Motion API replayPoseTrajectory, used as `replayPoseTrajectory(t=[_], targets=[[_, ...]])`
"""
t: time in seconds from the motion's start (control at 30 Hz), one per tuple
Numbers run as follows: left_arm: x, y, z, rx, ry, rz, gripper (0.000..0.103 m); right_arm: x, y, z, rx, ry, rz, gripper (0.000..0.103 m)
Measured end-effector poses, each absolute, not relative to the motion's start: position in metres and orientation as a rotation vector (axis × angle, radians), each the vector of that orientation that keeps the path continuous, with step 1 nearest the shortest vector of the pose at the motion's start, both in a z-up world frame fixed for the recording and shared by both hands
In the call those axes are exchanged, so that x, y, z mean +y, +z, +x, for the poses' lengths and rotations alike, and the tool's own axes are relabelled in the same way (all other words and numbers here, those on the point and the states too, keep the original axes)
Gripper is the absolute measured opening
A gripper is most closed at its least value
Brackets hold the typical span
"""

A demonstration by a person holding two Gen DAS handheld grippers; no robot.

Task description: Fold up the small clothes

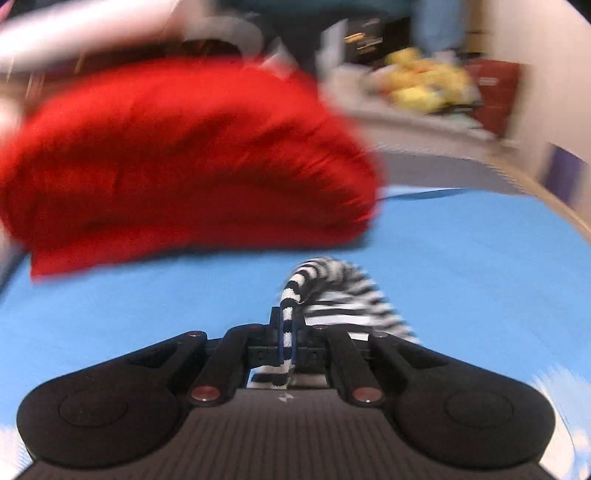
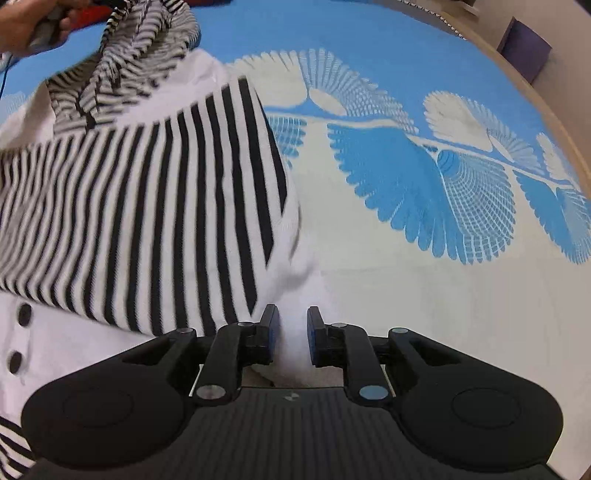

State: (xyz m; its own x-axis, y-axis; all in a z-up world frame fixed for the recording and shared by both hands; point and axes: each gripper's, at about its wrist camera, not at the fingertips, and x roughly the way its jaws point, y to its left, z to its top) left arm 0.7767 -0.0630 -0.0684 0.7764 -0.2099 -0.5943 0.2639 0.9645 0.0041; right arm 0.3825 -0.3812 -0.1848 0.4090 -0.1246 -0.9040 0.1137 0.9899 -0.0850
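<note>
Left wrist view: left gripper (image 1: 287, 332) is clamped on a bunched edge of the striped garment (image 1: 332, 295), which trails forward and right from the tips, lifted off the blue cloth (image 1: 461, 266). Red folded garment (image 1: 184, 158) sits beyond, up-left, near but apart. Frame is motion-blurred; background is room clutter, yellow items (image 1: 424, 85) on a far surface, detail unreadable. Right wrist view: right gripper (image 2: 291, 332) has fingers apart, white fabric of the same striped garment (image 2: 147, 206) lying between and under them, not pinched. Garment body spreads left of the tool, stripes running roughly away from the camera; far end is raised toward upper left by a hand (image 2: 26, 26). Right arm is nearer the flat hem, so closing there looks like the next grab. Surface: blue-and-white patterned cloth (image 2: 424, 184), wooden table rim (image 2: 535, 92) at right.
</note>
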Motion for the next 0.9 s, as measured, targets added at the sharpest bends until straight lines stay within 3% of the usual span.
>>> replayPoseTrajectory(t=[0.13, 0.23, 0.43, 0.47, 0.57, 0.73, 0.9], targets=[[-0.058, -0.018, 0.651, 0.514, -0.51, 0.158, 0.003, -0.377, -0.169, 0.38, 1.098, -0.132, 0.023, 0.017], [-0.045, -0.003, 0.534, 0.539, -0.713, 0.178, 0.003, -0.38, -0.158, 0.379, 1.069, -0.131, 0.082, 0.017], [0.006, -0.013, 0.364, 0.855, -0.827, 0.151, 0.007, -0.398, -0.121, 0.371, 0.927, -0.127, 0.275, 0.021], [0.018, -0.009, 0.354, 0.864, -0.792, 0.087, 0.011, -0.401, -0.117, 0.369, 0.906, -0.123, 0.307, 0.024], [0.045, 0.008, 0.359, 0.822, -0.56, -0.087, 0.037, -0.407, -0.114, 0.369, 0.88, -0.093, 0.417, 0.037], [0.051, -0.027, 0.409, 0.968, -0.289, -0.444, 0.037, -0.396, -0.134, 0.381, 0.939, -0.018, 0.573, 0.042], [0.04, -0.088, 0.431, 1.13, -0.15, -0.508, 0.037, -0.37, -0.158, 0.402, 0.986, 0.008, 0.634, 0.053]])
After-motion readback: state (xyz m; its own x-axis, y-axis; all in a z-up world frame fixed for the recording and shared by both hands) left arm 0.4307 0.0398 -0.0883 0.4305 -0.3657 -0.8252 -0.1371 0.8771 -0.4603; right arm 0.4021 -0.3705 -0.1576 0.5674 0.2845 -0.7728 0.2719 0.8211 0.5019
